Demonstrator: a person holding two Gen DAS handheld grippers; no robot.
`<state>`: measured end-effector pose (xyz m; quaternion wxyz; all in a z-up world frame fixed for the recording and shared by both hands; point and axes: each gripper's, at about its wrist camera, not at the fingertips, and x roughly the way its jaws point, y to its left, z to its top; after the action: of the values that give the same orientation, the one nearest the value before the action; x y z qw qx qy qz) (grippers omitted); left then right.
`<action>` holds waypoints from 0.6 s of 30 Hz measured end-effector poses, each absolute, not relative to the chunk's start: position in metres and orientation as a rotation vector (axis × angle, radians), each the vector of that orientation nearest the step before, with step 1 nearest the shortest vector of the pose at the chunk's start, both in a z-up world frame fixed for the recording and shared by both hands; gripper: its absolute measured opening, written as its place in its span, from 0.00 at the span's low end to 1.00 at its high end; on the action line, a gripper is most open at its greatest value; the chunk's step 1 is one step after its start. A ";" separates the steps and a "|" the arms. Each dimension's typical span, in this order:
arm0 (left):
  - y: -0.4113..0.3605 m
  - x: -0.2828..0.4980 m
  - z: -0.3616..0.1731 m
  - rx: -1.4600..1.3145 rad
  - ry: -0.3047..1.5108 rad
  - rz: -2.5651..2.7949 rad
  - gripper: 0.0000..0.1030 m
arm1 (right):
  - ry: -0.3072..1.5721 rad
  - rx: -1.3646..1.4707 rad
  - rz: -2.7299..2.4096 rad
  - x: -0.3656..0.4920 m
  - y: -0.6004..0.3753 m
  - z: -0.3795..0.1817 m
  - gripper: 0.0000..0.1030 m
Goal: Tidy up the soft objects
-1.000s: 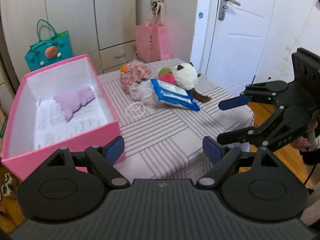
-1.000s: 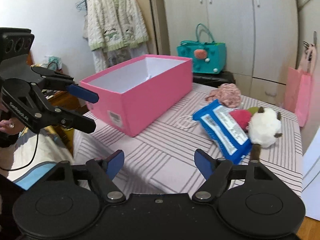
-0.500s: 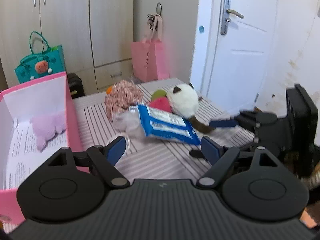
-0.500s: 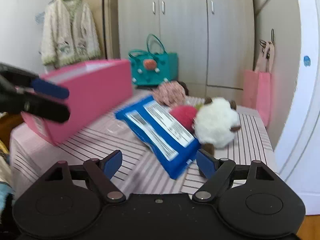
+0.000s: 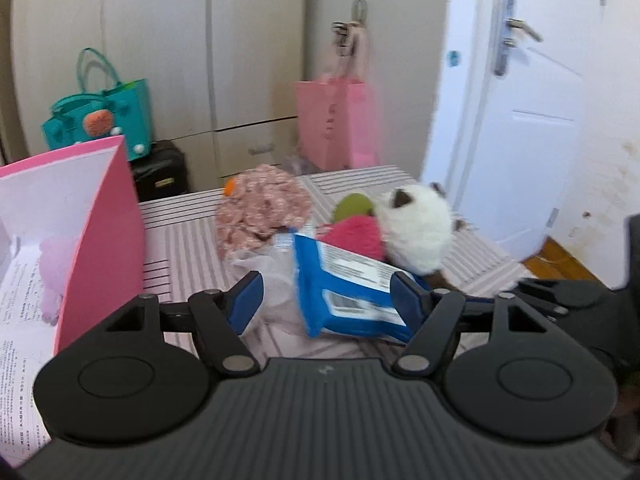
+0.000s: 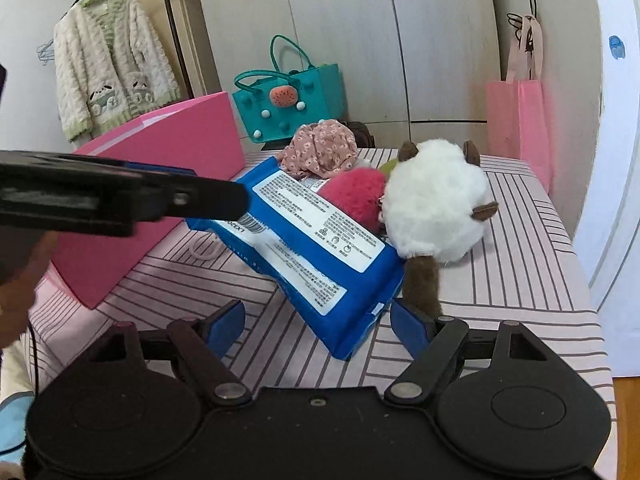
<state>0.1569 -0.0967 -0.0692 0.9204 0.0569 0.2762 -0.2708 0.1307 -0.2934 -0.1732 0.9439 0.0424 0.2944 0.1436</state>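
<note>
Blue-padded left claw [image 5: 326, 300] has just been closing, jaws apart, blue plastic wipes packet [image 5: 346, 292] between them, unpressed. Right claw [image 6: 318, 322] gapes, empty, at the packet's near corner. White fluffy plush toy [image 6: 434, 208] touches the packet's right side. Pink cardboard box [image 6: 168, 184] stands left on the striped counter [image 6: 520, 280].
</note>
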 end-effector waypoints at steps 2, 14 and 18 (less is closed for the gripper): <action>-0.096 0.162 -0.073 0.109 0.570 -0.546 0.67 | 0.596 0.074 0.289 0.131 -0.290 -0.175 0.80; -0.095 0.170 -0.085 0.055 0.659 -0.590 0.30 | 0.529 0.005 0.196 0.124 -0.273 -0.184 0.78; -0.092 0.166 -0.088 0.020 0.651 -0.579 0.26 | 0.494 0.028 0.128 0.122 -0.274 -0.185 0.60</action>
<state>0.1656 -0.0919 -0.0879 0.9066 0.0099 0.3153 -0.2804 0.1216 -0.2743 -0.1850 0.9676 0.0141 0.2442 0.0632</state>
